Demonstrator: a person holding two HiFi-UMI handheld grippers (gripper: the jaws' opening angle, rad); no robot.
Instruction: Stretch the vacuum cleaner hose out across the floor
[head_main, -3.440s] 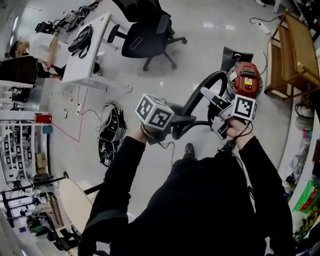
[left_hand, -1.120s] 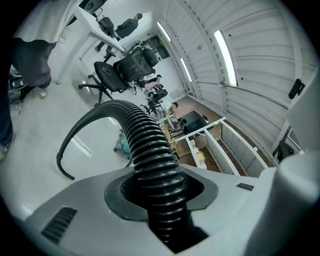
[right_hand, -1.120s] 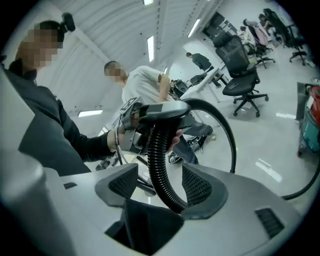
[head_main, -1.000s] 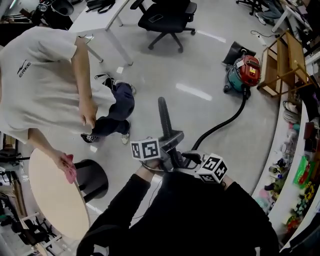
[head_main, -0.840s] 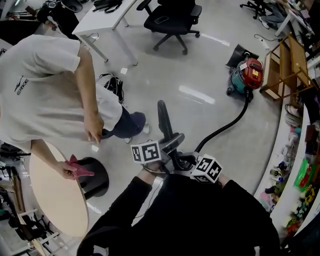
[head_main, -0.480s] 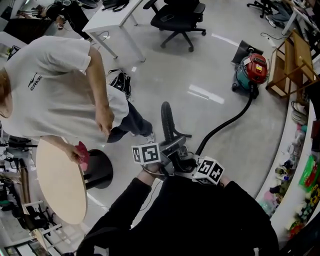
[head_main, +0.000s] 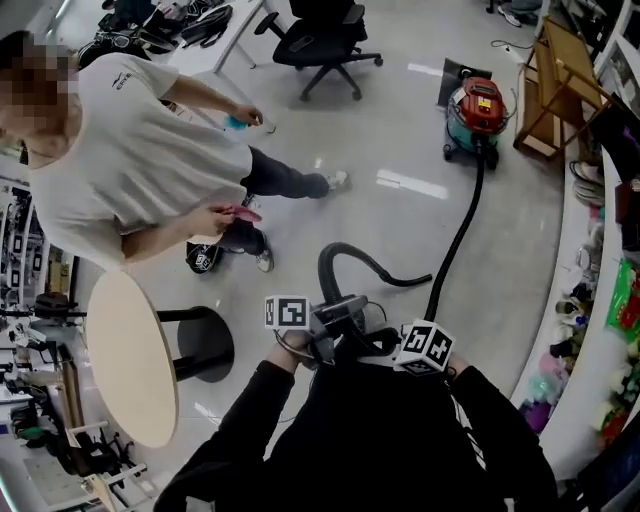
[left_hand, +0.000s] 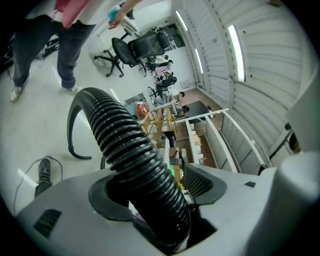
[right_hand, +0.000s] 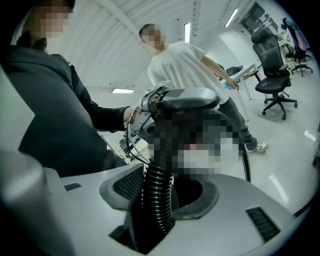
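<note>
Head view: hose (head_main: 461, 238) runs lengthwise toward vacuum cleaner (head_main: 473, 108).

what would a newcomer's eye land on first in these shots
The black ribbed hose stands out, running across the pale floor from the red and teal vacuum cleaner at top right. The right gripper grips it; the jaws of the left gripper, with it between them, have just been opening. A person in a white T-shirt stands at upper left by a round table.
</note>
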